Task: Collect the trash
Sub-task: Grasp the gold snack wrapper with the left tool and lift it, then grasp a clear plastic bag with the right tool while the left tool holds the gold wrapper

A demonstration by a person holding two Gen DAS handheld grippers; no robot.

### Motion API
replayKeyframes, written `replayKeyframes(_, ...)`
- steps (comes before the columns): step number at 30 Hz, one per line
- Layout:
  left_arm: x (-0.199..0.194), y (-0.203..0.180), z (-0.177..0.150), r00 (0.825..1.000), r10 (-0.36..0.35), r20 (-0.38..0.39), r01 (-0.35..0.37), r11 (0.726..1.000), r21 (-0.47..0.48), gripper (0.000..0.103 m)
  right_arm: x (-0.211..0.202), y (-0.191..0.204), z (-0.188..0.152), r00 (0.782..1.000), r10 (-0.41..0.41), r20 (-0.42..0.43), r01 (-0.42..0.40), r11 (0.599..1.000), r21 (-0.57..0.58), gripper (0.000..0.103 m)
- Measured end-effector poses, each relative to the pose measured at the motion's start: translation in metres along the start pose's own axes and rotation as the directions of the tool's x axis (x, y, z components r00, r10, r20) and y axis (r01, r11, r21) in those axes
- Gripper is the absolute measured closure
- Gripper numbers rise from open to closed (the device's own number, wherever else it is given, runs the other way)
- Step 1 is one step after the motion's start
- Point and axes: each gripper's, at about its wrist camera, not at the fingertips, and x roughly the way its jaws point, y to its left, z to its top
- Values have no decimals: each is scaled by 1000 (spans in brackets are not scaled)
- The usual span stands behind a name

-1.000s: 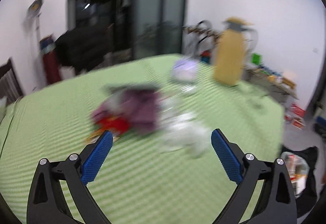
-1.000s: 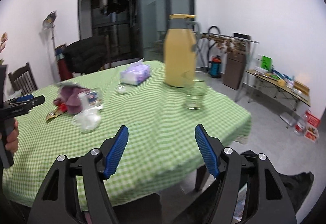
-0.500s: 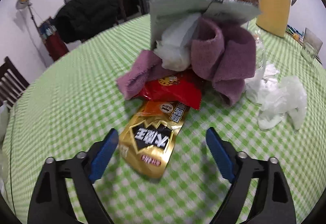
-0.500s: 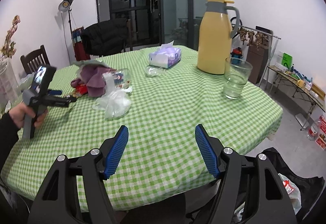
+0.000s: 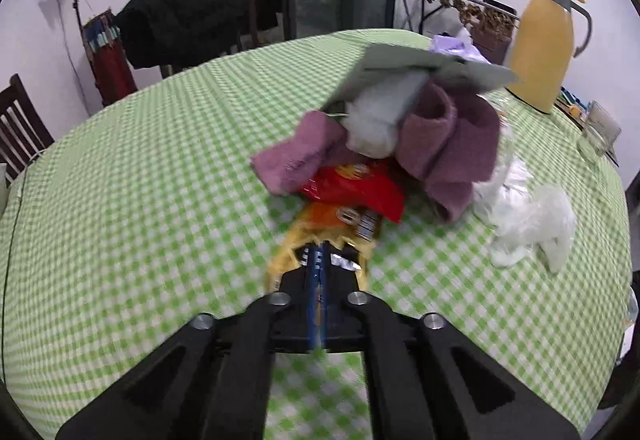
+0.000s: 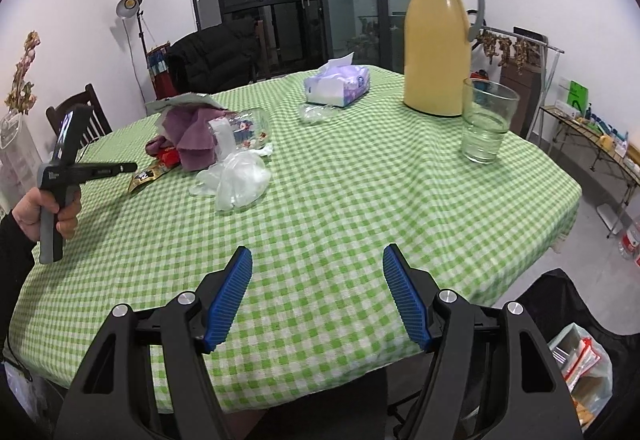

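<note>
My left gripper (image 5: 318,272) is closing on the near end of the gold snack wrapper (image 5: 320,240). In its own camera the blue pads sit nearly together with the crumpled foil bunched up around them, so the wrapper is already pinched between them. From the right wrist view I see the same tool at the far left, held in a hand (image 6: 44,210) with a dark sleeve, its tip meeting the wrapper (image 6: 146,176) at the edge of the trash pile.

The wrapper lies flat on the green checked tablecloth (image 5: 140,180), its far end tucked under a red snack packet (image 5: 352,188). On top of the red packet sits a purple cloth (image 5: 448,144), bundled with white tissue (image 5: 376,124) and a grey sheet of card (image 5: 408,68). Just right of the pile lies crumpled clear plastic (image 5: 528,216), with a clear jar (image 6: 250,128) on its side next to the cloth.

My right gripper (image 6: 316,296) hangs released over the near edge of the table, jaws wide apart with nothing between them. Ahead of it stand a drinking glass (image 6: 486,120) and a yellow thermos jug (image 6: 438,44), close together, and a purple tissue pack (image 6: 338,84) further left. A black trash bag (image 6: 576,356) gapes on the floor at lower right, with packets visible inside.
</note>
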Motion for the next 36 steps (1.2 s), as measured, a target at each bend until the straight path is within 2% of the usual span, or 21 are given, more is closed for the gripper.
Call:
replayKeyframes(1, 5, 3, 0, 1000, -14, -23, 14, 1000, -3, 19, 1, 2, 0, 1000, 3, 1, -3, 1000, -5, 38)
replayKeyframes(2, 10, 4, 1, 999, -35, -34, 35, 999, 1, 8, 1, 3, 0, 1000, 5, 2, -5, 1000, -6, 38)
replayKeyframes(3, 15, 1, 1, 997, -70, -38, 71, 997, 25, 7, 2, 4, 0, 1000, 8, 2, -8, 1000, -5, 38)
replayKeyframes(4, 15, -6, 0, 996, -74, -55, 77, 995, 58, 7, 3, 3, 0, 1000, 10, 1, -10, 1000, -2, 38)
replayKeyframes(6, 28, -13, -2, 995, -46, -91, 57, 991, 123, 8, 6, 1, -2, 1000, 12, -7, -12, 1000, 9, 38)
replayKeyframes(8, 32, -11, -2, 994, -59, -92, 68, 993, 93, 12, 9, -2, -5, 1000, 12, -18, -12, 1000, 18, 38)
replayKeyframes(10, 31, -12, 1, 993, -65, -95, 76, 991, 107, 33, 11, -4, -9, 1000, 13, -25, -13, 1000, 26, 38)
replayKeyframes(12, 26, -14, 4, 992, -63, -110, 75, 991, 110, 49, 13, -6, -12, 999, 18, -32, -17, 999, 36, 38)
replayKeyframes(14, 25, -15, 9, 990, -57, -128, 70, 992, 103, 56, 14, -7, -14, 999, 21, -36, -20, 999, 40, 38)
replayKeyframes(15, 24, -16, 8, 991, -56, -125, 70, 992, 108, 72, 15, -6, -15, 999, 24, -39, -22, 999, 41, 38)
replayKeyframes(18, 13, -15, 2, 991, -52, -124, 62, 995, 79, 84, 15, -5, -17, 999, 30, -42, -29, 999, 41, 38)
replayKeyframes(21, 3, -8, -14, 992, -59, -112, 60, 998, 5, 87, 14, -4, -18, 998, 35, -43, -33, 999, 37, 38)
replayKeyframes(24, -22, 2, -31, 990, -103, -91, 94, 991, -99, 88, 16, -2, -17, 998, 31, -55, -30, 999, 27, 38)
replayKeyframes(28, -59, -4, -51, 995, -103, -3, 102, 989, -105, 87, 25, 9, -10, 996, 60, -65, -58, 998, 26, 38)
replayKeyframes(31, -70, 2, -58, 985, -149, 91, 157, 982, -100, 87, 38, 31, -3, 994, 83, -76, -84, 996, -11, 38)
replayKeyframes(35, -67, 13, -65, 980, -162, 112, 174, 979, -107, 87, 59, 49, 14, 994, 78, -71, -82, 995, -53, 38)
replayKeyframes(36, -67, 15, -66, 985, -144, 98, 155, 981, -113, 87, 69, 52, 21, 994, 83, -73, -86, 995, -45, 38)
